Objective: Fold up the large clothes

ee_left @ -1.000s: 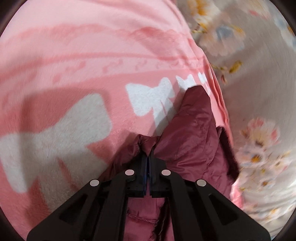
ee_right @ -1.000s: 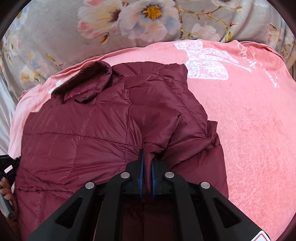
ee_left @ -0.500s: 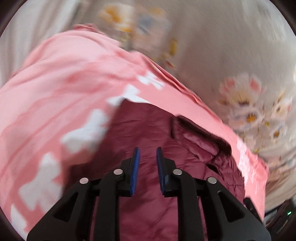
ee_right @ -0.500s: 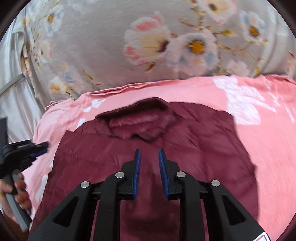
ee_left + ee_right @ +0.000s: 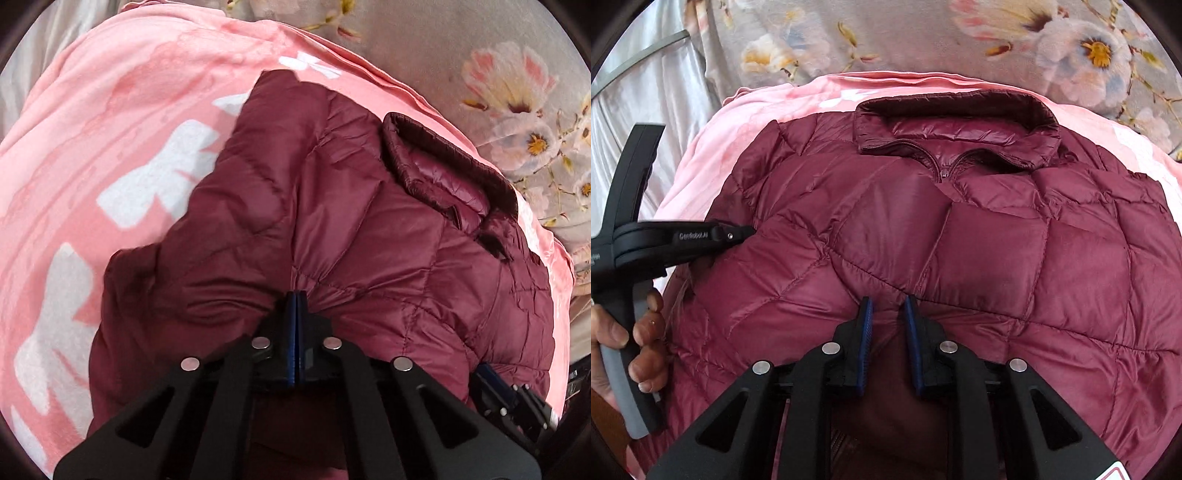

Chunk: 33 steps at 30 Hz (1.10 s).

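I judge I am at the start of a fold: the jacket [image 5: 960, 240] lies spread on the pink blanket [image 5: 92, 147], its collar [image 5: 956, 125] straight ahead of my right claw [image 5: 888, 306]. My left claw [image 5: 296, 295] is pinched tight on a pucker of jacket fabric. The right claw stands narrowly parted, its tips against the quilting, gripping nothing. Next it should close on the near edge.
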Available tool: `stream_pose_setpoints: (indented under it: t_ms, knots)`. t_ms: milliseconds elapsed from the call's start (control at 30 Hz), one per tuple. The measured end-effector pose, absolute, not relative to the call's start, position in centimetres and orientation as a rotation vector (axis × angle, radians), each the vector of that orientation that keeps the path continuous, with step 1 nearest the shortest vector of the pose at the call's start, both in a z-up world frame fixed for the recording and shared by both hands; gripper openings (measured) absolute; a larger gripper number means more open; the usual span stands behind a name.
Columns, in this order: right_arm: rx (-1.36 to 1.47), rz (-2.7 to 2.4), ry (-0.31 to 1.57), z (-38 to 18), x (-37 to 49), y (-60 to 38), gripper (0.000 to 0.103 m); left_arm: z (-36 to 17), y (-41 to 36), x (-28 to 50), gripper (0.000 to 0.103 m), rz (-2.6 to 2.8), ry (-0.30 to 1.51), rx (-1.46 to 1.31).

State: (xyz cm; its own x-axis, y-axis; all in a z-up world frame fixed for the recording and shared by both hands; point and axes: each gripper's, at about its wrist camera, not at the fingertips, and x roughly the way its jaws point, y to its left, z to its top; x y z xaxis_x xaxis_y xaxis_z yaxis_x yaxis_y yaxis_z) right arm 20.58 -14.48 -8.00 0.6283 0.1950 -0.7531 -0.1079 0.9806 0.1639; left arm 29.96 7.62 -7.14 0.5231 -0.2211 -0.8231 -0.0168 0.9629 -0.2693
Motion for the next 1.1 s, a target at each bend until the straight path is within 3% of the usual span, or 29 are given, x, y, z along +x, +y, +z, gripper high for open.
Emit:
stream_pose_setpoints:
  t_ms: [200, 333, 467, 633, 933, 967, 1033, 1100]
  knots:
    - [0.179, 0.046, 0.756, -4.4, 16.7, -19.1, 0.011, -3.5, 7.9, 28.5, 0.001, -0.125, 0.961, -0.310]
    - [0.181, -0.053, 0.773, -5.2, 14.5, -22.1, 0.011, -2.9, 7.9, 28.0, 0.015, -0.106, 0.936, -0.282]
    - [0.220, -0.105, 0.826, -7.4, 14.9, -24.5, 0.011, -5.8, 9.1, 29.0, 0.014, -0.054, 0.991, -0.338]
    - [0.278, -0.102, 0.853, -9.4, 15.4, -25.5, 0.005, -6.5, 8.8, 29.0, 0.010, -0.038, 0.970, -0.293]
    - [0.384, -0.055, 0.842, -9.7, 15.2, -26.9, 0.003, -7.2, 8.2, 28.7, 0.004, -0.020, 0.898, -0.208]
    - [0.377, -0.059, 0.849, -9.2, 15.1, -26.8, 0.004, -7.0, 8.1, 28.7, 0.004, -0.018, 0.901, -0.201]
    - [0.346, -0.050, 0.816, -7.4, 15.1, -26.3, 0.019, -5.6, 8.2, 28.6, 0.004, -0.037, 0.928, -0.219]
    - [0.346, -0.024, 0.768, -5.3, 15.8, -26.2, 0.021, -3.8, 8.4, 28.7, 0.010, -0.101, 0.919, -0.288]
